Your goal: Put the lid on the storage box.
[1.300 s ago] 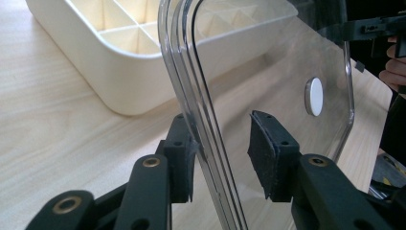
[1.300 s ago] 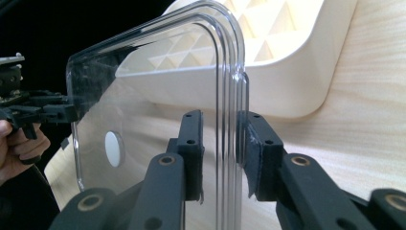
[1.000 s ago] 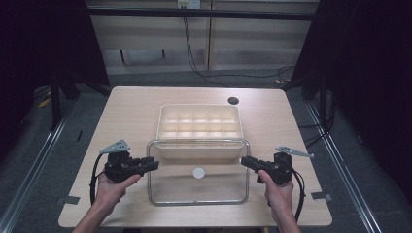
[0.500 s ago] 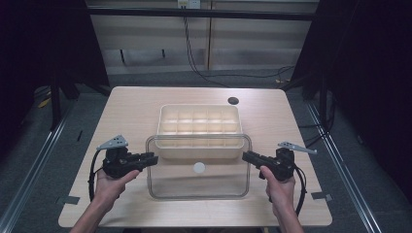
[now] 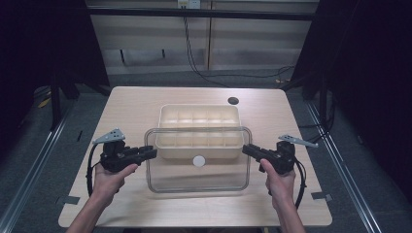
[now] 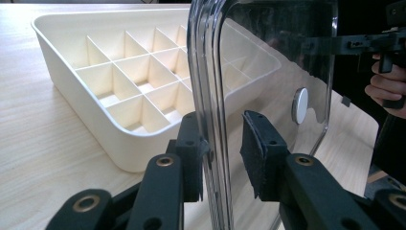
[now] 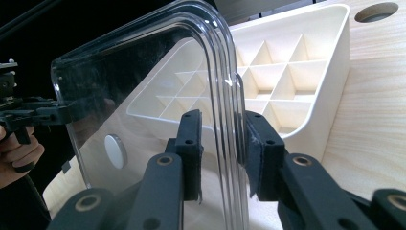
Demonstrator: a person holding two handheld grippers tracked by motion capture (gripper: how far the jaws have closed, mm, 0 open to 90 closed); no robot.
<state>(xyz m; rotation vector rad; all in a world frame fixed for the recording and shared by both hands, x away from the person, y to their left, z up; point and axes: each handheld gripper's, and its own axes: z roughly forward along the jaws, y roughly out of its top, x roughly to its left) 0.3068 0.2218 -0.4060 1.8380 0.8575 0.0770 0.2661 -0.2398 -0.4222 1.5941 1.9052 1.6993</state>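
step: lowering clear lid [image 5: 198, 160] onto divided tray [image 5: 199, 125] | left gripper [image 6: 221, 143] jaws astride lid's rim, gap visible | right gripper [image 7: 221, 143] pinching opposite rim | lid overlapping tray's near edge | risk: left-side slip tilts lid

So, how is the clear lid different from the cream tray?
The clear lid is transparent and flat with a round white knob; the cream tray is opaque and divided into compartments. The lid is held at its edges between the left gripper and right gripper; the tray rests on the table. Both are rounded rectangles.
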